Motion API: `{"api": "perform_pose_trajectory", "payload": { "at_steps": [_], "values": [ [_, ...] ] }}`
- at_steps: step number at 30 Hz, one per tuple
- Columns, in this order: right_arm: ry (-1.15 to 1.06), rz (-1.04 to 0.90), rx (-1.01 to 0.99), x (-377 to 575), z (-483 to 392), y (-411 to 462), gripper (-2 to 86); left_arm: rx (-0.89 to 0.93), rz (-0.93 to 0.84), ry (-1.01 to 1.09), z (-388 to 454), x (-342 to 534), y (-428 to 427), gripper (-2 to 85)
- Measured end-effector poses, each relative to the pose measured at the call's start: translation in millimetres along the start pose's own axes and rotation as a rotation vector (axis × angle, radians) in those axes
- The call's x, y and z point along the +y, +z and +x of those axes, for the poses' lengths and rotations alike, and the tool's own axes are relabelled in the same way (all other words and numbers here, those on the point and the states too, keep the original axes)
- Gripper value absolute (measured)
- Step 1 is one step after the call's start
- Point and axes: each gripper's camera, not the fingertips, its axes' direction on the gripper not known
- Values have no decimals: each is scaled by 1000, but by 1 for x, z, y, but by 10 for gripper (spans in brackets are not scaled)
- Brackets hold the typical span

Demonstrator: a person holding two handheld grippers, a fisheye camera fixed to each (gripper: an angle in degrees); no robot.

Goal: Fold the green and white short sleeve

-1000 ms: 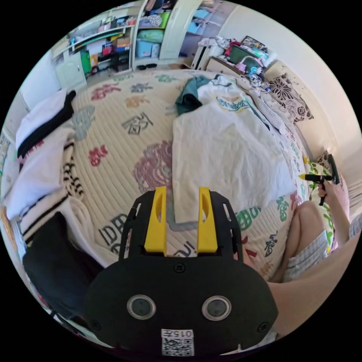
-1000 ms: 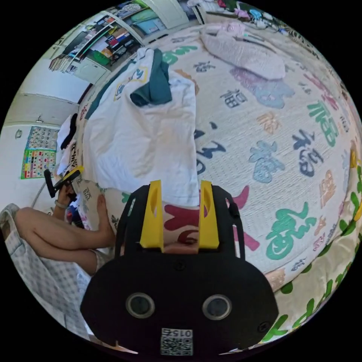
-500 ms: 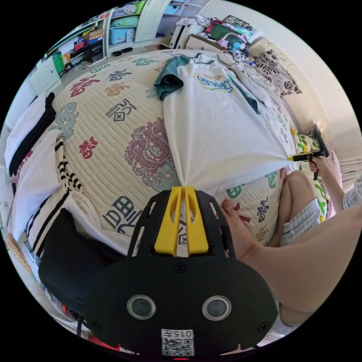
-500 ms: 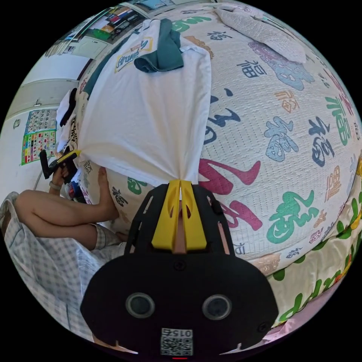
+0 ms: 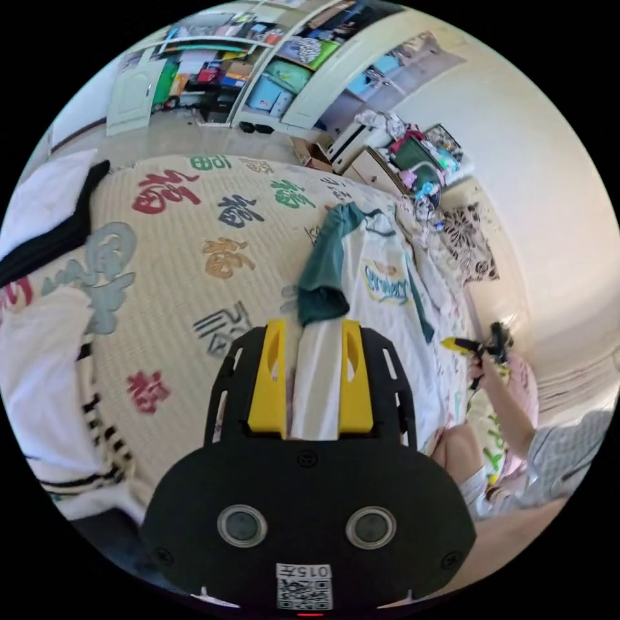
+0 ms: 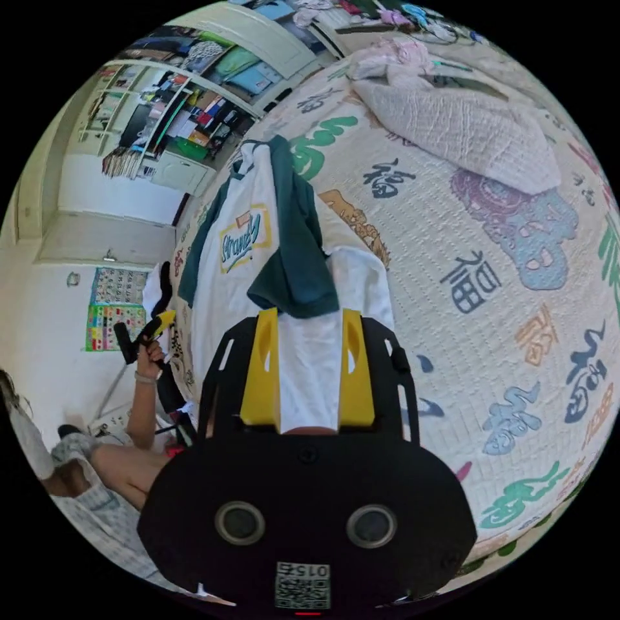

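Left gripper view: the left gripper [image 5: 313, 374] has its jaws wide apart, holding nothing. The green and white shirt [image 5: 381, 303] lies on the bed cover [image 5: 161, 258], under and past the jaws. The right gripper [image 6: 310, 378] is wide too, above the shirt.

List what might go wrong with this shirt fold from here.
1. Both grippers, left and right, stand open over the green and white shirt, so the lifted hem may sag or spread unevenly.
2. The green sleeve lies bunched across the white body; folding over it could trap a lump.
3. The shirt sits close to the bed edge and might slide off.
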Motion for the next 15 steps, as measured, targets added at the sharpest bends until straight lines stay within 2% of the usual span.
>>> {"api": "perform_pose_trajectory", "payload": {
  "at_steps": [2, 4, 7, 11, 13, 15],
  "values": [
    [35, -29, -65, -20, 2, 11, 111, 81, 3, -66, -11, -26, 22, 112],
    [-8, -70, -27, -36, -10, 20, 43, 71, -53, -72, -12, -55, 46, 81],
    [-58, -154, 34, -51, -19, 23, -2, 73, -74, -17, -10, -77, 45, 17],
    [-69, -38, 51, -64, -20, -27, -9, 14, 2, 64, -16, -105, -6, 2],
    [-85, 47, 177, -83, -22, -64, -10, -73, 67, 107, -23, -131, -42, -1],
    [-86, 49, 237, -101, -26, -78, -10, -144, 83, 122, -29, -153, -56, -1]
  ]
}}
